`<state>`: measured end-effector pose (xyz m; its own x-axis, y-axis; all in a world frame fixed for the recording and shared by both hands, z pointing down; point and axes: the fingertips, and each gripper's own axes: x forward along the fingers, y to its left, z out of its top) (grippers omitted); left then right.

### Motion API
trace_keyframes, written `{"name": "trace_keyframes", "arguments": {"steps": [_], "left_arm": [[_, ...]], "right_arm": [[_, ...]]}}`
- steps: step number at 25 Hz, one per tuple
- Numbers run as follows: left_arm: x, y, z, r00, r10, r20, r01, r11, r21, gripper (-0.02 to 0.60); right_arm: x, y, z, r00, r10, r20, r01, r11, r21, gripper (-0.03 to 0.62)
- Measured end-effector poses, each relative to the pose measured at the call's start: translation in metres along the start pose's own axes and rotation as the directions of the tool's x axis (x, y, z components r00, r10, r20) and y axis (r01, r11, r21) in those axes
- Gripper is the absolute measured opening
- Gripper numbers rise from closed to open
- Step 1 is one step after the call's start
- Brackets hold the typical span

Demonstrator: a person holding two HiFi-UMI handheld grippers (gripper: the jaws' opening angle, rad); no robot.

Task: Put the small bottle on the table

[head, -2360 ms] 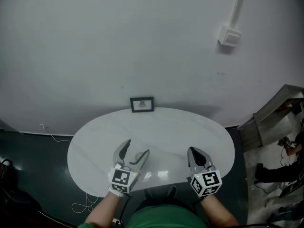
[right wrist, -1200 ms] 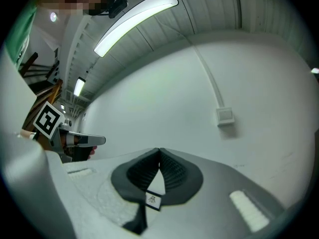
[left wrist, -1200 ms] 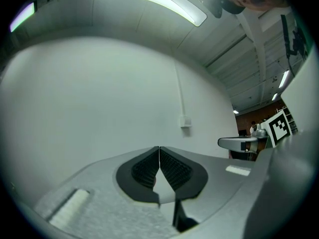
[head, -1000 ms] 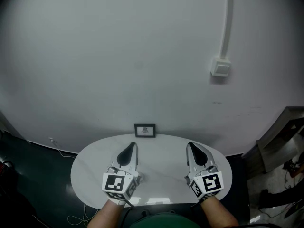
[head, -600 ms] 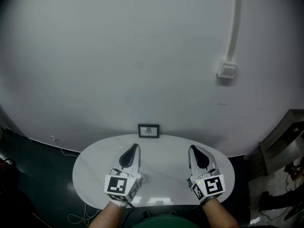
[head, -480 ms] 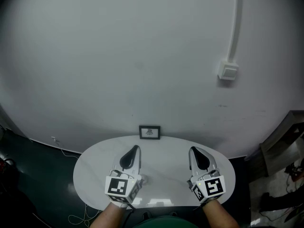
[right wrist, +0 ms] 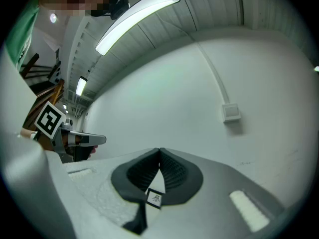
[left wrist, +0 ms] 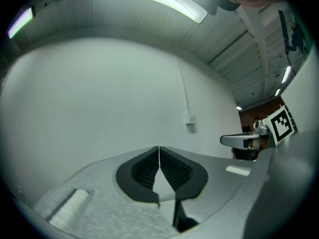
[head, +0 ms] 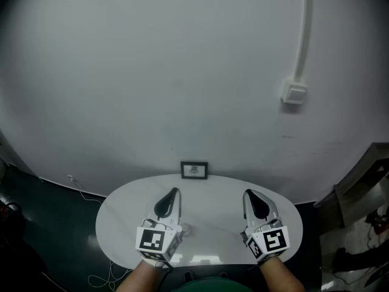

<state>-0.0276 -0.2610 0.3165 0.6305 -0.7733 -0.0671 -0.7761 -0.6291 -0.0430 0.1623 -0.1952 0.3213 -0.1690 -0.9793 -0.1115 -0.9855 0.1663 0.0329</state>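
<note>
Hovering level over the white tabletop [head: 121, 221], left hand-held gripper [head: 174, 192] and right hand-held gripper [head: 247, 193] flank the picture frame [head: 194, 170], jaws together, empty. The small bottle [head: 184, 229]? Probably that faint shape on the frame's near side, nearest the left gripper, axis unclear.

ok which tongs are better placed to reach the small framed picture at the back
Left, probably: the left tongs end nearer the small black-framed picture than the right tongs.

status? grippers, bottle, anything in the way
Left gripper shut, empty; right gripper shut, empty. Small bottle: can't make it out. Picture frame stands at the table far edge, beyond both.
</note>
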Motion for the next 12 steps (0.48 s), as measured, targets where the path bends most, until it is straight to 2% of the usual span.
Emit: {"name": "trace_keyframes", "arguments": {"steps": [8, 12], "left_arm": [[-0.006, 0.003, 0.003, 1.000, -0.005, -0.026, 0.005, 1.000, -0.016, 0.014], [0.000, 0.018, 0.001, 1.000, 0.013, 0.016, -0.014, 1.000, 0.011, 0.014]], "right_arm": [[-0.003, 0.001, 0.003, 1.000, -0.014, -0.010, 0.014, 1.000, -0.001, 0.003], [0.006, 0.001, 0.005, 1.000, -0.015, 0.016, 0.015, 1.000, -0.010, 0.003]]}}
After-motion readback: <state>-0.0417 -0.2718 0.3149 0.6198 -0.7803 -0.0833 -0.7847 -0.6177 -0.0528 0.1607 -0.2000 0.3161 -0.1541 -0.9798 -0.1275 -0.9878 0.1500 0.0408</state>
